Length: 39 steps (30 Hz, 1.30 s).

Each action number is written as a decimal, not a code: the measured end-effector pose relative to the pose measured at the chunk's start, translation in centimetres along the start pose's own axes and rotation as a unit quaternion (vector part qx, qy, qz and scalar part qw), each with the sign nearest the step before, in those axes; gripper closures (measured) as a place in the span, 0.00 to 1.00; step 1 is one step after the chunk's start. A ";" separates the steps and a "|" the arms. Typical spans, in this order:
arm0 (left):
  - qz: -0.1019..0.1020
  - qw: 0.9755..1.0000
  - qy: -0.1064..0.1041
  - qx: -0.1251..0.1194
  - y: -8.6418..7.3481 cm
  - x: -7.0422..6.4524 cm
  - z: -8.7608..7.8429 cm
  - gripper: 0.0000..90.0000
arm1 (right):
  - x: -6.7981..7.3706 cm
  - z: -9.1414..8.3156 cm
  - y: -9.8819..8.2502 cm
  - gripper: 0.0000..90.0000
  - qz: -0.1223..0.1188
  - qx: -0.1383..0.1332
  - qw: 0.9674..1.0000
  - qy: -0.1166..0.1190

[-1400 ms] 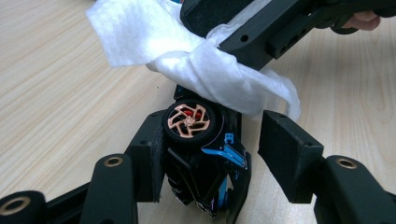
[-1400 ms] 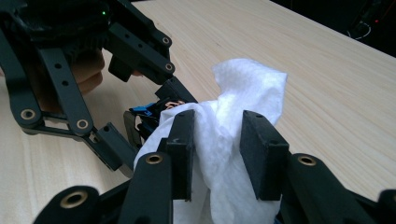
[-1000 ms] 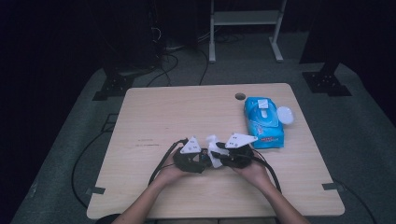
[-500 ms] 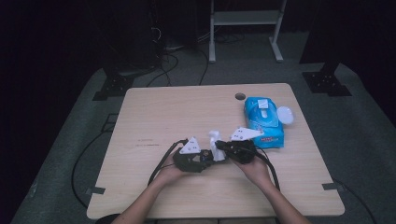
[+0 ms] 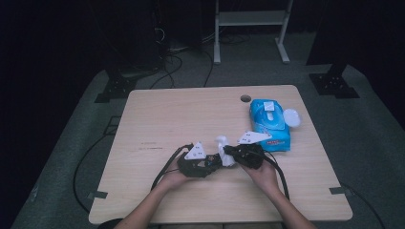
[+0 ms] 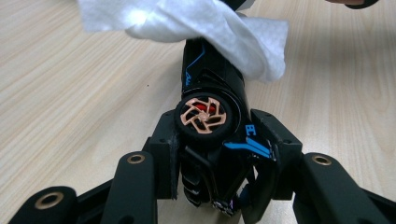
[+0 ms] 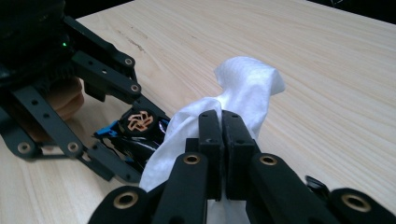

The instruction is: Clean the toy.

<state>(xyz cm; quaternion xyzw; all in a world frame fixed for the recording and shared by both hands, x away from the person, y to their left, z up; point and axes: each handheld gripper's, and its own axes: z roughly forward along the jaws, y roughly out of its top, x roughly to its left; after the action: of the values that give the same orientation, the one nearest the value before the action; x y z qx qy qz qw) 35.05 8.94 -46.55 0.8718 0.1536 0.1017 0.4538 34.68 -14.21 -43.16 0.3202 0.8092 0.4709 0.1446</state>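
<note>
The left tool [image 5: 203, 164] holds a black toy car [image 6: 212, 100] between its jaws; in the left gripper view the pads press on both flanks of the car body just behind a wheel with a copper-coloured rim [image 6: 203, 115], and the jaws have just been closing onto it. The car bears blue markings and points away from the left tool toward the right tool [image 5: 237, 153]. The right tool is clamped on a white wipe [image 7: 243, 91]: in the right gripper view its two jaws stand pressed together with the cloth pinched between them, and the free end of the wipe rises above the jaw tips. In the left gripper view the wipe [image 6: 201, 28] is draped over the far end of the toy car, touching its upper surface. In the high view both tools meet over the near half of the tabletop [image 5: 181, 119], with the wipe [image 5: 223, 149] between them. A blue wipes pack [image 5: 269, 124] lies on the tabletop beyond the right tool, near it but not touching, and its white round lid [image 5: 291, 118] stands open at the side of the pack away from the tools. A round cable hole [image 5: 245, 98] sits in the tabletop just beyond the wipes pack.
</note>
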 end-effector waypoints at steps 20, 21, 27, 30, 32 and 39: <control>0.016 1.000 0.009 0.015 -0.2 -0.2 -0.1 0.62 | 0.7 0.4 0.1 0.97 -0.009 0.000 1.000 -0.003; 0.016 1.000 0.009 0.015 -0.2 -0.3 -0.1 0.63 | 1.0 0.5 0.2 0.97 -0.012 -0.001 1.000 0.001; 0.012 1.000 0.005 0.014 -0.2 -0.1 0.0 0.63 | 4.0 2.1 0.6 0.97 -0.023 -0.006 0.997 0.073; 0.014 1.000 0.005 0.014 -0.2 -0.2 0.0 0.63 | 3.8 1.9 0.8 0.96 -0.029 -0.001 0.997 0.070; 0.014 1.000 0.005 0.013 -0.2 -0.2 0.0 0.63 | 3.1 1.4 0.7 0.96 -0.037 0.002 0.998 0.043; 0.011 1.000 0.005 0.011 -0.2 -0.1 0.3 0.63 | -0.7 -0.8 -0.5 0.96 0.004 -0.005 1.000 -0.025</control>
<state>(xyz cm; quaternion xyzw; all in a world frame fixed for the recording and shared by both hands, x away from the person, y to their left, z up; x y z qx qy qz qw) 34.98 8.81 -46.87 0.8780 0.1472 0.1098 0.4421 34.60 -15.36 -43.24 0.3341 0.8017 0.4677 0.1643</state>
